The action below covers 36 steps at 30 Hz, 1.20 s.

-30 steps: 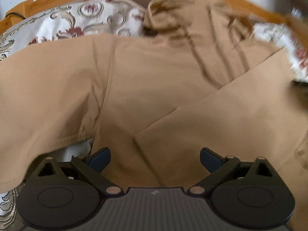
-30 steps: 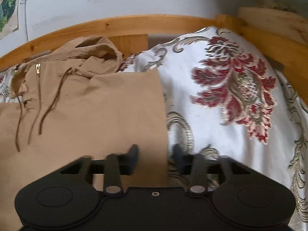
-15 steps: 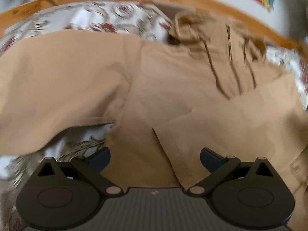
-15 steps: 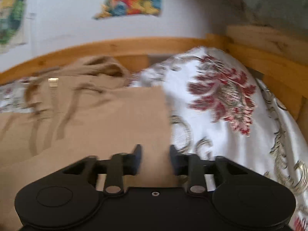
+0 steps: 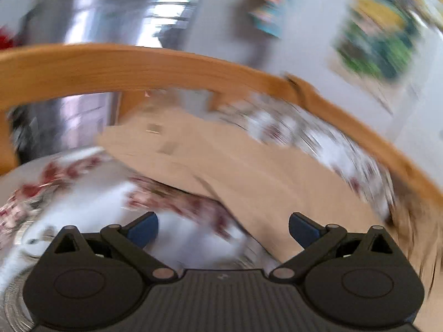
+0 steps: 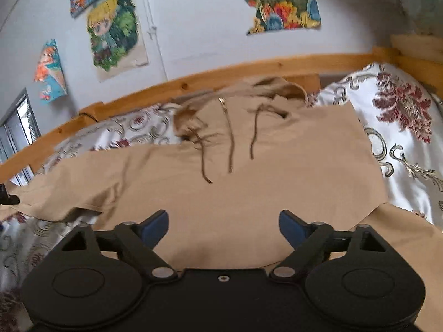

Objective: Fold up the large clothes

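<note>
A tan hooded jacket [image 6: 249, 166] with brown drawstrings and a zip lies spread on the bed, hood toward the wooden rail. Its right side is folded over the front; its left sleeve [image 6: 72, 188] stretches out to the left. My right gripper [image 6: 223, 222] is open and empty, low over the jacket's lower front. In the blurred left wrist view the jacket's sleeve [image 5: 221, 160] runs across the bedspread. My left gripper [image 5: 223, 228] is open and empty above the sleeve's edge and the bedspread.
The bed has a white bedspread with red floral pattern [image 6: 401, 127] and a wooden rail [image 6: 249, 74] around it. Posters [image 6: 116, 27] hang on the wall behind. A window [image 6: 16, 127] is at the far left.
The right gripper has opened wide and swung left, now over the jacket's middle. The left gripper has swung sharply left toward the sleeve and bed rail, still open; its view is motion-blurred.
</note>
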Available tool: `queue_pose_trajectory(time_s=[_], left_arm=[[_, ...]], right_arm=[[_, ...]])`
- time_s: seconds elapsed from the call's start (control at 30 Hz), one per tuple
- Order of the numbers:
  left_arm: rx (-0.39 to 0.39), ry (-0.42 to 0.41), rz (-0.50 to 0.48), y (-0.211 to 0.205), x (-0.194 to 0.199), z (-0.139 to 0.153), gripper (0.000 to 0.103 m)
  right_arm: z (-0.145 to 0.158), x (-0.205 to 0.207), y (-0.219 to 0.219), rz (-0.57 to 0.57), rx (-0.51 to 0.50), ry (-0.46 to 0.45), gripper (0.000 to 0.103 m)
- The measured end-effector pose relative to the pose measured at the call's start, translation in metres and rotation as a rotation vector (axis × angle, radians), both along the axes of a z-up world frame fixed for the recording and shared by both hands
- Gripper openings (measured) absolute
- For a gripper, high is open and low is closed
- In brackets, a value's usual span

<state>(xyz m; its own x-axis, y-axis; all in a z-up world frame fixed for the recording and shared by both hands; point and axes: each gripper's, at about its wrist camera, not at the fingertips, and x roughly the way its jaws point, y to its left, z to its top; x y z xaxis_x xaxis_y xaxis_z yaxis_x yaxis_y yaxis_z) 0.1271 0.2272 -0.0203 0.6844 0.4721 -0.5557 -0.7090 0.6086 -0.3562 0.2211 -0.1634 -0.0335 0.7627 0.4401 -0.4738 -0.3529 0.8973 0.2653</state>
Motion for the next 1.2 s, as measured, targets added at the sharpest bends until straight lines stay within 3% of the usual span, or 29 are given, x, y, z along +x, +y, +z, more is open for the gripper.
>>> queue_pose_trajectory(time_s=[0.17, 0.3, 0.37, 0.43, 0.5, 0.57, 0.7, 0.83, 1.0, 1.1, 1.2], left_arm=[[-0.143, -0.020, 0.174, 0.046, 0.008, -0.009, 0.101], [-0.155, -0.035, 0.280, 0.053, 0.020, -0.015, 0.096], [-0.140, -0.018, 0.293, 0.050, 0.031, -0.013, 0.077], [-0.092, 0.012, 0.285, 0.044, 0.036, -0.012, 0.039], [-0.018, 0.053, 0.234, 0.033, 0.040, -0.008, 0.018], [0.069, 0.055, 0.204, 0.018, 0.041, -0.002, 0.007], [0.218, -0.030, 0.153, -0.012, 0.041, 0.021, 0.003], [0.459, -0.136, -0.056, -0.065, 0.054, 0.063, 0.002], [0.760, -0.237, -0.550, -0.175, 0.061, 0.098, 0.002], [0.797, -0.195, -0.866, -0.236, 0.071, 0.084, 0.003], [0.736, -0.124, -1.083, -0.283, 0.082, 0.051, 0.005]], right_arm=[[0.001, -0.025, 0.001, 0.022, 0.044, 0.008, 0.096], [-0.012, -0.027, -0.004, 0.029, 0.032, 0.027, 0.096], [-0.017, -0.022, -0.008, 0.014, 0.039, 0.045, 0.096], [-0.020, -0.019, -0.013, -0.008, 0.046, 0.054, 0.096], [-0.020, -0.015, -0.017, -0.025, 0.059, 0.054, 0.096], [-0.020, -0.013, -0.021, -0.036, 0.067, 0.047, 0.096], [-0.020, -0.010, -0.027, -0.054, 0.065, 0.037, 0.096], [-0.022, -0.006, -0.033, -0.075, 0.069, 0.041, 0.095], [-0.019, 0.001, -0.049, -0.131, 0.061, 0.013, 0.095], [-0.020, 0.007, -0.065, -0.193, 0.011, -0.021, 0.095], [-0.025, 0.015, -0.085, -0.276, -0.053, -0.046, 0.095]])
